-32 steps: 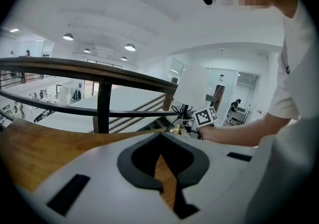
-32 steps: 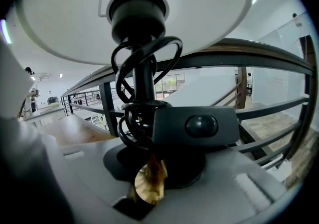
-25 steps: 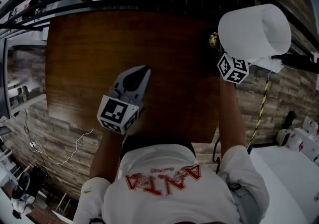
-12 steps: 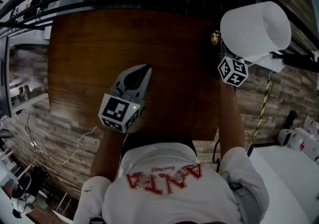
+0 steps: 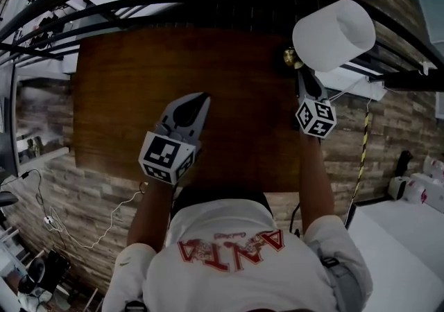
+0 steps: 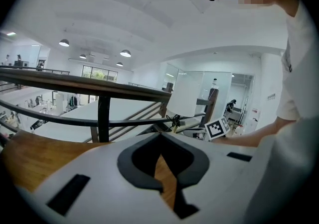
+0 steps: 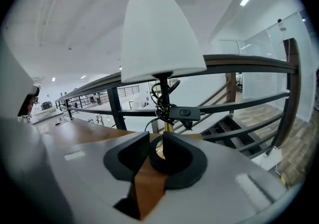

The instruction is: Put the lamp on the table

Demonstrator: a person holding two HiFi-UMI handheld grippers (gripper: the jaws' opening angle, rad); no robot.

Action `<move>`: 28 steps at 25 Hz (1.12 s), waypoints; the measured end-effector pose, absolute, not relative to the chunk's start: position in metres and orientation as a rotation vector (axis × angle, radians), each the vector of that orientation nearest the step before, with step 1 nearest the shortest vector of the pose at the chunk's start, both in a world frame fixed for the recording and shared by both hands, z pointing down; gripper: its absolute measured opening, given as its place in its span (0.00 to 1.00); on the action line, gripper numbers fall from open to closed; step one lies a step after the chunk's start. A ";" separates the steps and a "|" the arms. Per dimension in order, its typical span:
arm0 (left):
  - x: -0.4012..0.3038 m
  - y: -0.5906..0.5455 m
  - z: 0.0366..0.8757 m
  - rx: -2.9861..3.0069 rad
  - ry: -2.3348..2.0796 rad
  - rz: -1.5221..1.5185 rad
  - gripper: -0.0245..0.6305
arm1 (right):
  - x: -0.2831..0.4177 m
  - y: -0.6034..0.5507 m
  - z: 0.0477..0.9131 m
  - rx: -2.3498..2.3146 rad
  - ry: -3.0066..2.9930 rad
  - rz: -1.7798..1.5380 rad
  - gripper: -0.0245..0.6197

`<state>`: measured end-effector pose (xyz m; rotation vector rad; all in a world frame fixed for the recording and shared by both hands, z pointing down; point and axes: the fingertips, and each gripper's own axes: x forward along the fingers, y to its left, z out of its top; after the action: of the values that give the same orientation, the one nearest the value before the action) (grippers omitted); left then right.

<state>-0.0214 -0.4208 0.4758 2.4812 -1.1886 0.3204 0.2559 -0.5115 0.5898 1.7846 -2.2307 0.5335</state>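
The lamp has a white shade and a brass base, which is at the far right corner of the brown wooden table. My right gripper is shut on its lower stem. In the right gripper view the shade rises upright above the right gripper, with a black cord and switch wound round the stem. I cannot tell whether the base touches the table. My left gripper hovers over the table's near middle, shut and holding nothing. In its own view the left gripper points toward the lamp.
A dark metal railing runs along the table's far side, with a drop to a lower floor behind it. The right edge of the table lies just under my right arm. A brick-pattern floor surrounds the table.
The lamp has sunk and shifted a little left, toward the table's far right corner, with my right gripper following. The left gripper has hardly moved.
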 end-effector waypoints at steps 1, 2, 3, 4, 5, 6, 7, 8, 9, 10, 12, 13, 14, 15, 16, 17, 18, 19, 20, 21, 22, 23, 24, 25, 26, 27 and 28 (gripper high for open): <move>-0.023 -0.419 0.472 2.493 -1.184 0.317 0.05 | 0.252 -0.505 0.583 1.789 -2.238 0.526 0.17; -0.024 -0.418 0.469 2.504 -1.179 0.314 0.05 | 0.249 -0.498 0.576 1.794 -2.246 0.517 0.16; -0.025 -0.417 0.467 2.513 -1.174 0.310 0.05 | 0.246 -0.491 0.569 1.797 -2.253 0.510 0.15; -0.025 -0.415 0.465 2.521 -1.170 0.307 0.05 | 0.244 -0.484 0.562 1.798 -2.258 0.503 0.13; -0.024 -0.412 0.463 2.528 -1.166 0.306 0.05 | 0.242 -0.477 0.556 1.798 -2.264 0.498 0.12; -0.024 -0.410 0.461 2.536 -1.162 0.305 0.05 | 0.239 -0.469 0.549 1.797 -2.269 0.493 0.11; -0.024 -0.407 0.459 2.543 -1.158 0.303 0.05 | 0.237 -0.462 0.541 1.796 -2.274 0.488 0.10; -0.025 -0.405 0.457 2.550 -1.153 0.300 0.05 | 0.234 -0.455 0.534 1.797 -2.276 0.482 0.09; -0.026 -0.403 0.454 2.557 -1.148 0.297 0.05 | 0.231 -0.449 0.527 1.800 -2.276 0.479 0.07; -0.027 -0.401 0.451 2.563 -1.143 0.292 0.05 | 0.228 -0.443 0.520 1.803 -2.274 0.481 0.06; -0.030 -0.398 0.444 2.571 -1.135 0.282 0.05 | 0.220 -0.431 0.507 1.805 -2.276 0.492 0.04; -0.031 -0.396 0.441 2.573 -1.131 0.277 0.05 | 0.216 -0.424 0.500 1.805 -2.276 0.499 0.04; -0.032 -0.394 0.439 2.574 -1.126 0.274 0.05 | 0.212 -0.417 0.494 1.806 -2.275 0.508 0.04; -0.031 -0.391 0.437 2.577 -1.119 0.270 0.05 | 0.210 -0.409 0.488 1.810 -2.276 0.521 0.04; -0.030 -0.389 0.435 2.583 -1.111 0.266 0.05 | 0.207 -0.401 0.483 1.815 -2.279 0.535 0.04; -0.029 -0.386 0.432 2.591 -1.104 0.261 0.05 | 0.204 -0.393 0.477 1.819 -2.284 0.545 0.04; -0.028 -0.384 0.430 2.600 -1.097 0.256 0.05 | 0.201 -0.386 0.471 1.821 -2.291 0.549 0.04; -0.028 -0.383 0.426 2.611 -1.091 0.251 0.05 | 0.197 -0.380 0.466 1.819 -2.299 0.549 0.04; -0.029 -0.381 0.423 2.621 -1.085 0.247 0.05 | 0.192 -0.374 0.460 1.813 -2.307 0.542 0.04; -0.030 -0.380 0.419 2.630 -1.081 0.243 0.05 | 0.188 -0.370 0.453 1.806 -2.315 0.525 0.04; -0.030 -0.379 0.416 2.638 -1.077 0.237 0.05 | 0.186 -0.367 0.446 1.798 -2.323 0.498 0.04; -0.030 -0.379 0.411 2.645 -1.074 0.228 0.05 | 0.185 -0.365 0.437 1.793 -2.329 0.462 0.04; -0.029 -0.379 0.407 2.652 -1.072 0.219 0.05 | 0.186 -0.365 0.427 1.792 -2.332 0.424 0.04; -0.027 -0.378 0.401 2.662 -1.069 0.210 0.05 | 0.188 -0.364 0.418 1.795 -2.336 0.391 0.04; -0.026 -0.377 0.396 2.674 -1.066 0.201 0.05 | 0.189 -0.363 0.408 1.800 -2.343 0.365 0.04; -0.025 -0.375 0.389 2.690 -1.063 0.193 0.05 | 0.190 -0.362 0.397 1.806 -2.355 0.344 0.04; -0.024 -0.372 0.382 2.706 -1.060 0.184 0.05 | 0.190 -0.360 0.386 1.814 -2.370 0.324 0.04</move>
<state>-0.0241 -0.3725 0.3816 2.7063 -1.0602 0.1844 0.1897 -0.3603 0.3864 1.8140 -2.3701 0.3235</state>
